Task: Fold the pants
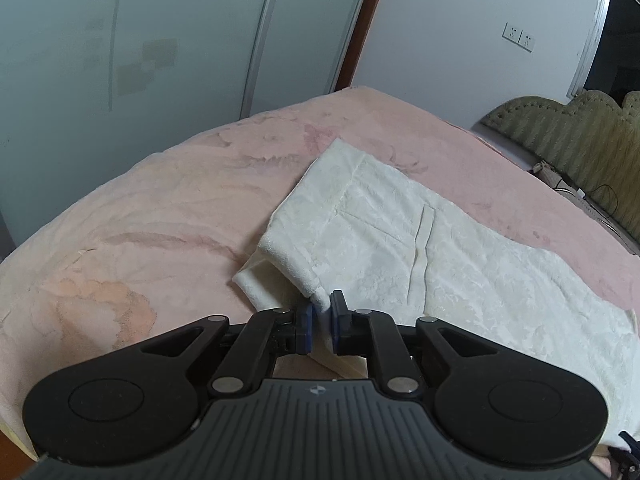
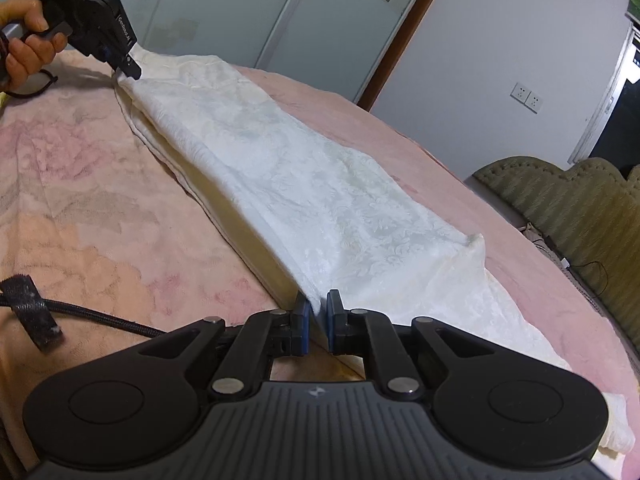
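Observation:
White patterned pants (image 1: 400,232) lie on a pink bedspread (image 1: 160,208). In the left wrist view the waistband end with a pocket slit is nearest. My left gripper (image 1: 322,316) is shut on a corner of that waistband edge. In the right wrist view the pants (image 2: 304,184) stretch as a long strip from far left to near right, one edge lifted. My right gripper (image 2: 318,316) is shut on the near edge of the leg end. The left gripper (image 2: 128,68) also shows at the far end, held by a hand, pinching the cloth.
The pink bedspread (image 2: 100,208) covers the bed. A green tufted headboard (image 2: 568,200) stands at the right, with cables beside it. A black braided cable with a strap (image 2: 36,312) lies on the bed at the left. Wardrobe doors (image 1: 160,40) stand behind.

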`<state>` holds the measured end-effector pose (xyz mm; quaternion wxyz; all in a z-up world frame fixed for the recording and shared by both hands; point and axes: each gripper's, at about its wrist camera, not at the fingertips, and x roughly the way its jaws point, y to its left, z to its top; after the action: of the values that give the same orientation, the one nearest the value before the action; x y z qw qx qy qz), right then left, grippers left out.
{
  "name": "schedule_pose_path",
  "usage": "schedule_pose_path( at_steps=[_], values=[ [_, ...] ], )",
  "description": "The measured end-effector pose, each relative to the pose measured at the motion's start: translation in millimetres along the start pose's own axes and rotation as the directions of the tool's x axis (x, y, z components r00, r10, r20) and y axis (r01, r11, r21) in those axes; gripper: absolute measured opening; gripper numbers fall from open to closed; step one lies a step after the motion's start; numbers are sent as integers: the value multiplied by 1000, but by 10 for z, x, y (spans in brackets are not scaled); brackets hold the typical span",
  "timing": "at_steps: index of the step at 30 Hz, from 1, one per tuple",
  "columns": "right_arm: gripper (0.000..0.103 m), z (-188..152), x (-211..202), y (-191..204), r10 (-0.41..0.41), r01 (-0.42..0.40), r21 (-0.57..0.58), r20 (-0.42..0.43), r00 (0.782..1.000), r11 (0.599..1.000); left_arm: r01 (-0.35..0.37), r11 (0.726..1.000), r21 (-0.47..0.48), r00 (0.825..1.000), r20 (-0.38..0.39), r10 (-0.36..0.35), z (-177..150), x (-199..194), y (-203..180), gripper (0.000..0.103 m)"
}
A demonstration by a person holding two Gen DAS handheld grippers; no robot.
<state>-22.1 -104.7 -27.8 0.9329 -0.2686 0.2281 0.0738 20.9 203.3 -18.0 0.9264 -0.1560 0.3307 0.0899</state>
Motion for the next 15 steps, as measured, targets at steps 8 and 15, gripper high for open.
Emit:
schedule_pose_path(
  at_steps=[8, 15],
  values=[
    [9, -11, -19, 72, -29, 29, -37, 4, 1000, 999, -159, 987, 6, 986, 53, 158, 90, -283, -66, 47],
    [9, -13, -28, 112, -49, 49, -53, 6, 999, 997, -272, 951, 149, 931, 290, 221, 100, -754, -619, 46]
  ],
)
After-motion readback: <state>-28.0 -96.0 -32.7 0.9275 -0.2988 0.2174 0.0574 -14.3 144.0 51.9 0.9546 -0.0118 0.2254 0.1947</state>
